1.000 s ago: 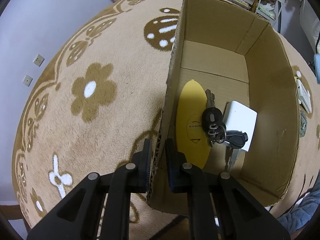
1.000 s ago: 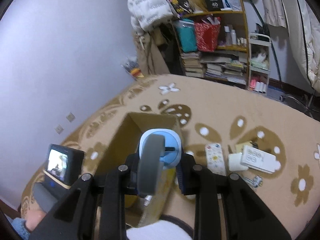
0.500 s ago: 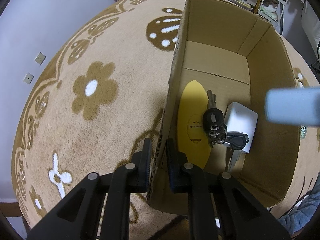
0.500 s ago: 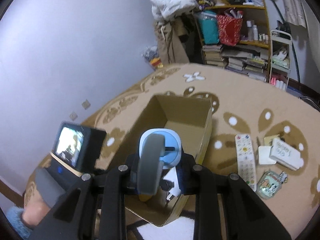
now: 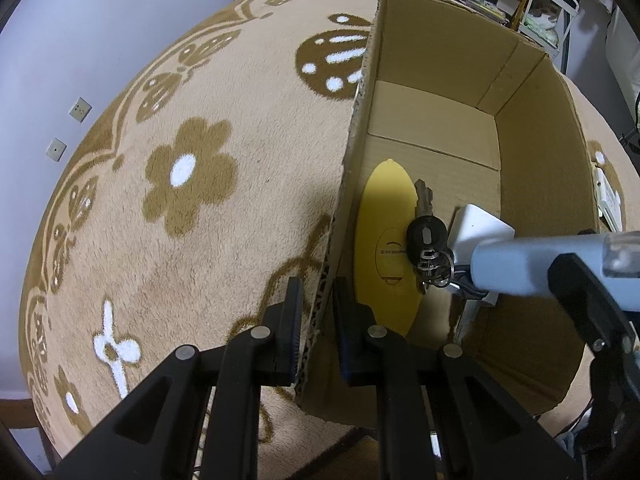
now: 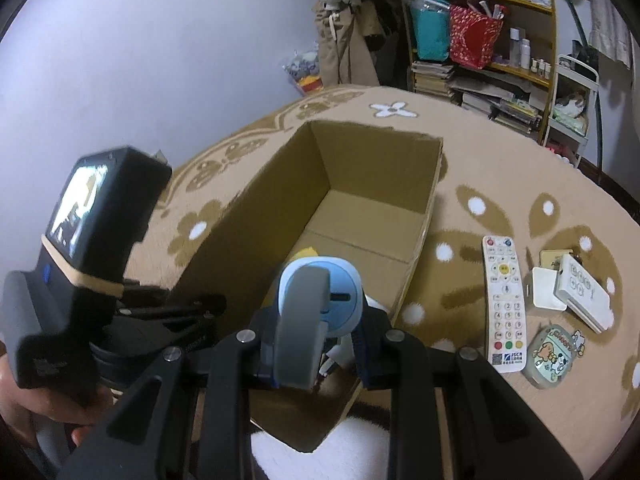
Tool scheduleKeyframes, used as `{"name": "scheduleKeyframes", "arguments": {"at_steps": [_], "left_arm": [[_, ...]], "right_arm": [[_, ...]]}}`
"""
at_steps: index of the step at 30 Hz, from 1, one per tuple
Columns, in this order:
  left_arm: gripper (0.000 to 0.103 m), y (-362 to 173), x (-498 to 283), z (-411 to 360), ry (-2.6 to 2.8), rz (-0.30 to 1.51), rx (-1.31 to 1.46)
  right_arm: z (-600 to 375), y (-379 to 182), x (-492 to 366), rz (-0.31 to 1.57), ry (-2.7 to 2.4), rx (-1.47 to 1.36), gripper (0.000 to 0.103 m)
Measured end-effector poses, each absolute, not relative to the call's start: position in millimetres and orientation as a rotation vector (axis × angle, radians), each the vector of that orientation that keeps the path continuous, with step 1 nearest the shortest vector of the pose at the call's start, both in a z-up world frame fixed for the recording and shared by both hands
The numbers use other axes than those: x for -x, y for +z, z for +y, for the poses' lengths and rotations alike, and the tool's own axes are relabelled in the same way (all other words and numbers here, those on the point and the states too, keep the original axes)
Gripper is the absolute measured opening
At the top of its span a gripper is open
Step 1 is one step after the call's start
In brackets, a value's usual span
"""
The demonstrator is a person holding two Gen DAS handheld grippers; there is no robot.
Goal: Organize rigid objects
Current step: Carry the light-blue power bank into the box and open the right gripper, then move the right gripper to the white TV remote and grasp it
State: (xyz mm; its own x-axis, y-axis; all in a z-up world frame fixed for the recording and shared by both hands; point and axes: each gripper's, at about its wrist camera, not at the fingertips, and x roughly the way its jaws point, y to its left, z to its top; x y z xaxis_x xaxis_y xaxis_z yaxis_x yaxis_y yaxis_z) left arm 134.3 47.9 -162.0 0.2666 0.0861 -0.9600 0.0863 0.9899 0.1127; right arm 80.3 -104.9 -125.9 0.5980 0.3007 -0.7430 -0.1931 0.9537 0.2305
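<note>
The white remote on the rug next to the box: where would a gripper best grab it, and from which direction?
Probably from straight above, pinching its two long edges near the middle. The white remote lies flat, buttons up, long and narrow, so the jaws span its short width. The long edges look clear, with bare rug toward the cardboard box.

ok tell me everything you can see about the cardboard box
The cardboard box is plain brown corrugated board, rectangular, open-topped, flaps not visible, standing upright on the flowered carpet. The left gripper is clamped on its left wall. Inside lie a yellow oval item, a bunch of keys and a white charger. The right gripper holds a light blue gadget over it.
</note>
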Motion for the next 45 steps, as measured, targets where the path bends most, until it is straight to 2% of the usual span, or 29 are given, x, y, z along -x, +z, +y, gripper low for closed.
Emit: {"name": "scheduleKeyframes", "arguments": {"at_steps": [19,23,26,30,45], "left_arm": [[0.015,-162,-132,44,0.012,1.298,-0.175],[0.015,-161,-132,44,0.011,1.297,-0.175],[0.015,-161,-132,44,0.012,1.297,-0.176],[0.015,-161,-132,44,0.011,1.300,-0.174],[0.015,-162,-132,46,0.013,1.300,-0.177]], "right_arm": [[-118,-108,-77,0.839,0.275,-0.183,0.032],[-119,-92,-73,0.792,0.283,-0.172,0.058],[-120,-83,-71,0.764,0.257,-0.143,0.069],[-128,-77,-72,0.751,0.204,-0.123,0.092],[-200,-117,-98,0.848,-0.016,-0.165,0.094]]}}
